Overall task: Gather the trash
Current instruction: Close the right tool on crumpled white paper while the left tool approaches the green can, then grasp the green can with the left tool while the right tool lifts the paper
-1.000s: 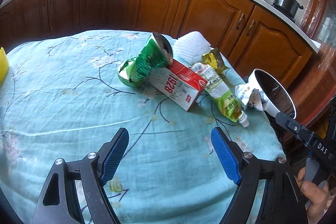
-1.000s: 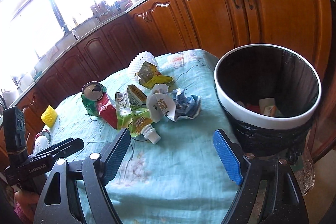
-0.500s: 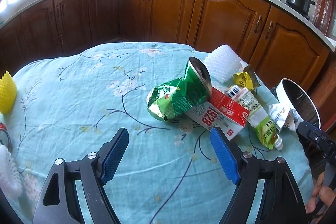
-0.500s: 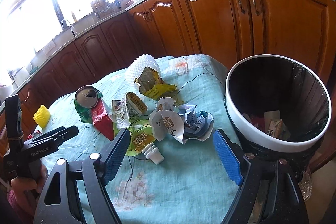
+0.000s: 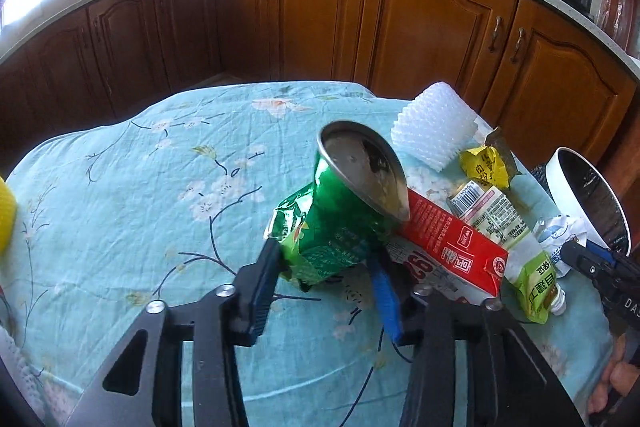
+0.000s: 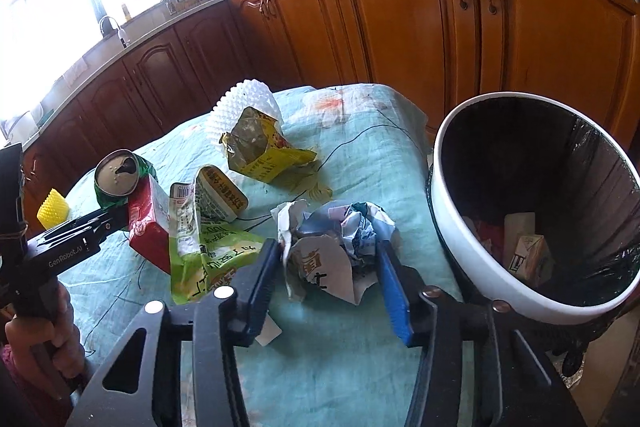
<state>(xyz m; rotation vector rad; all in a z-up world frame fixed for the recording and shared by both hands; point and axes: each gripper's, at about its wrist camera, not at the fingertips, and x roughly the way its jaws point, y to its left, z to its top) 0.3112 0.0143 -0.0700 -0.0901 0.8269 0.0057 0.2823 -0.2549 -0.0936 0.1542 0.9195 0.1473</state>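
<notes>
A crushed green can [image 5: 340, 219] lies on the blue flowered tablecloth [image 5: 140, 207], leaning on a red carton [image 5: 452, 247]. My left gripper [image 5: 328, 275] has closed on the can's lower end; both pads touch it. In the right wrist view my right gripper [image 6: 328, 275] has closed around a crumpled paper ball [image 6: 336, 247], pads at both of its sides. The can [image 6: 118, 177] and red carton [image 6: 148, 223] show there too. A white bin [image 6: 472, 247] with a black liner stands at the table's right edge and holds small cartons.
A green pouch [image 6: 204, 255], a yellow wrapper [image 6: 264, 151] and a white foam sleeve [image 6: 244, 103] lie among the trash. A yellow foam piece [image 6: 52, 213] sits far left. Wooden cabinets [image 5: 420, 23] run behind the table.
Both grippers moved forward and narrowed from wide open: the left onto the green can, the right onto the crumpled paper ball.
</notes>
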